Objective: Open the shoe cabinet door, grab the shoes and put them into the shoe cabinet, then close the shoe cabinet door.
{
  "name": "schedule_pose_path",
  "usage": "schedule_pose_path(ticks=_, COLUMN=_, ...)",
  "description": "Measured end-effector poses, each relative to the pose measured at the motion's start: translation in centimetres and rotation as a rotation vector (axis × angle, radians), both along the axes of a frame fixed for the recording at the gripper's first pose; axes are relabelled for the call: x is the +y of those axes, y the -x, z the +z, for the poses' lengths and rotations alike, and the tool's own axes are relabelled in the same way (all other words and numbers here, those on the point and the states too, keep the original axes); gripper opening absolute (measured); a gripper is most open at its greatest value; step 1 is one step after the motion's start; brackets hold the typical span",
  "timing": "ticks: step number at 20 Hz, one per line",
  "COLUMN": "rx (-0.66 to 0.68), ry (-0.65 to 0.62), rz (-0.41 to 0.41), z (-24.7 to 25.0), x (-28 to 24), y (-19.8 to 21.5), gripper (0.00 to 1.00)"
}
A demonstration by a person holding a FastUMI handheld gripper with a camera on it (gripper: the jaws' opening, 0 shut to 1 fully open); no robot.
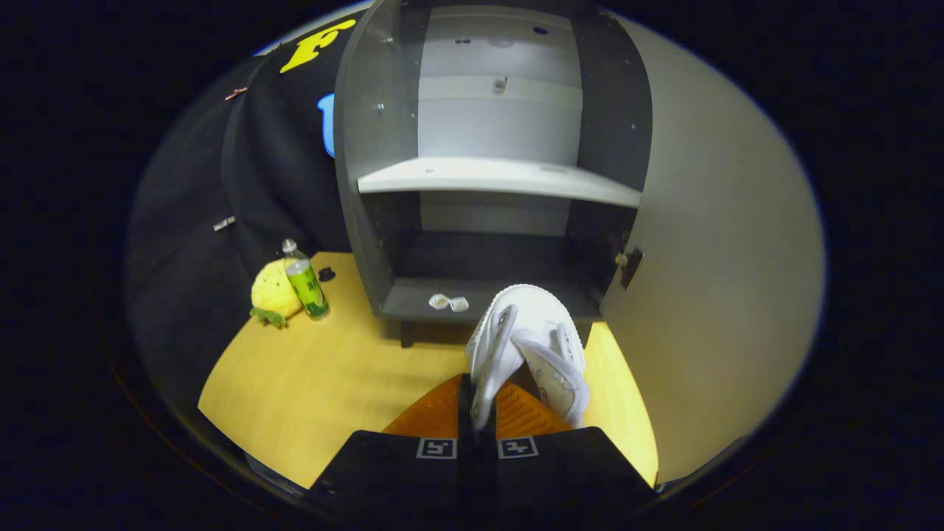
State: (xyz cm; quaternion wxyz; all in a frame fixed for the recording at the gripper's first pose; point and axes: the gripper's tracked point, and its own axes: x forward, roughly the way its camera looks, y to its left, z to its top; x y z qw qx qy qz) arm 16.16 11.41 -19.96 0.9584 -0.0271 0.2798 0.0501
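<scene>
My gripper point(476, 402) is shut on the collar edge of a white shoe point(527, 346), which hangs from the fingers with its toe pointing away, just in front of the shoe cabinet point(494, 184). The cabinet stands open: its pale door point(715, 280) is swung out to the right of the shoe. Inside are a white shelf point(501, 179) and a dark bottom compartment point(479, 269). The shoe's toe overlaps the front lip of the bottom board.
Two small white pieces point(448, 302) lie on the cabinet's bottom lip, left of the shoe. A yellow plush toy point(274, 293) and a green-labelled bottle point(305, 280) stand on the wooden floor point(324, 376) left of the cabinet, against the black cloth wall.
</scene>
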Motion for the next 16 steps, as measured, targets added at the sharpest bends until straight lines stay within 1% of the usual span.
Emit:
schedule_pose_path(ticks=4, rx=-0.13, ry=-0.006, rz=0.023, z=8.7, x=0.7, y=-3.0, gripper=0.05)
schedule_pose_path(ticks=9, rx=-0.263, ry=0.025, rz=0.068, z=16.6, x=2.5, y=-9.1, gripper=0.05)
schedule_pose_path(ticks=13, rx=-0.332, ry=0.023, rz=0.074, z=21.2, x=3.6, y=-14.8, gripper=0.05)
schedule_pose_path(ticks=16, rx=-0.367, ry=0.045, rz=0.081, z=22.8, x=4.5, y=-19.1, gripper=0.05)
